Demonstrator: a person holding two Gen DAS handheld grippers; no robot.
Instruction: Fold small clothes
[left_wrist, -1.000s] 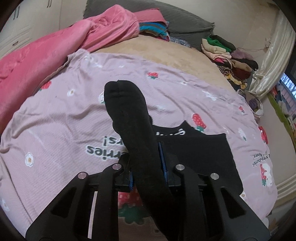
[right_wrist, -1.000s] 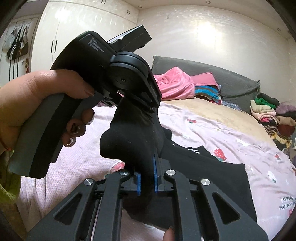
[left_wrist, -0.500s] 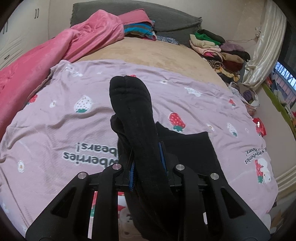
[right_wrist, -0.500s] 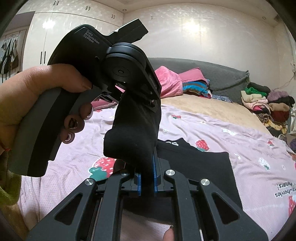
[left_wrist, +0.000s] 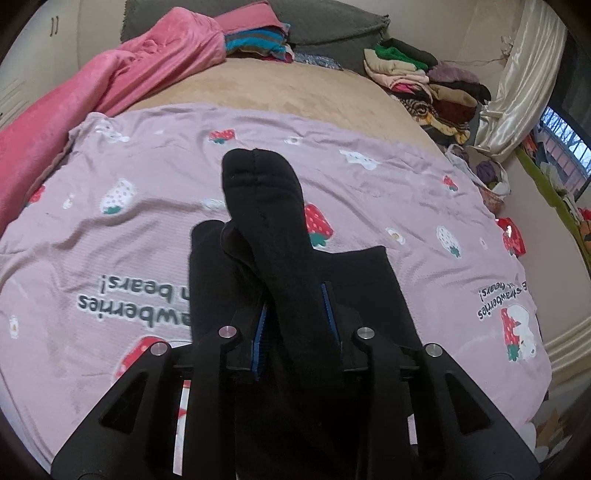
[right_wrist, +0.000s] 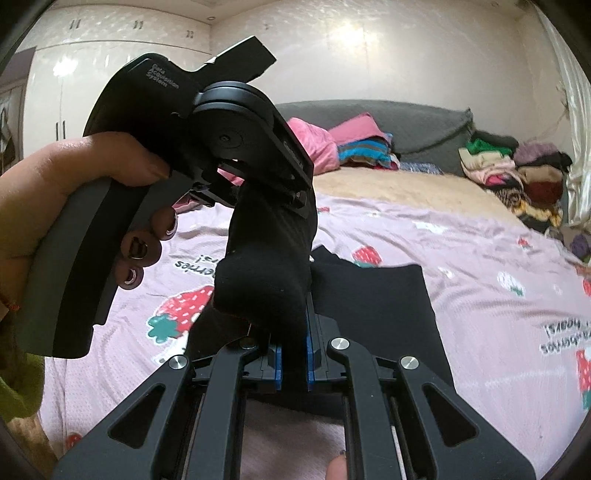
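A black sock (left_wrist: 273, 229) is held in the air over the bed by both grippers. My left gripper (left_wrist: 293, 325) is shut on it, the toe end sticking out forward. My right gripper (right_wrist: 293, 365) is shut on its other part (right_wrist: 269, 266); the left gripper tool (right_wrist: 207, 147) with the hand shows above it. A second black sock (left_wrist: 207, 280) and a flat black garment (left_wrist: 369, 291) lie on the pink strawberry sheet (left_wrist: 110, 206) below, also in the right wrist view (right_wrist: 380, 306).
A pink blanket (left_wrist: 110, 81) lies at the left and back. Folded clothes (left_wrist: 417, 77) are stacked at the back right by a curtain (left_wrist: 517, 92). A grey headboard cushion (right_wrist: 413, 125) runs along the back. The bed's right edge drops to the floor.
Both grippers have moved with the sock a little over the bed; the second black sock now shows on the sheet to the left of the held one.
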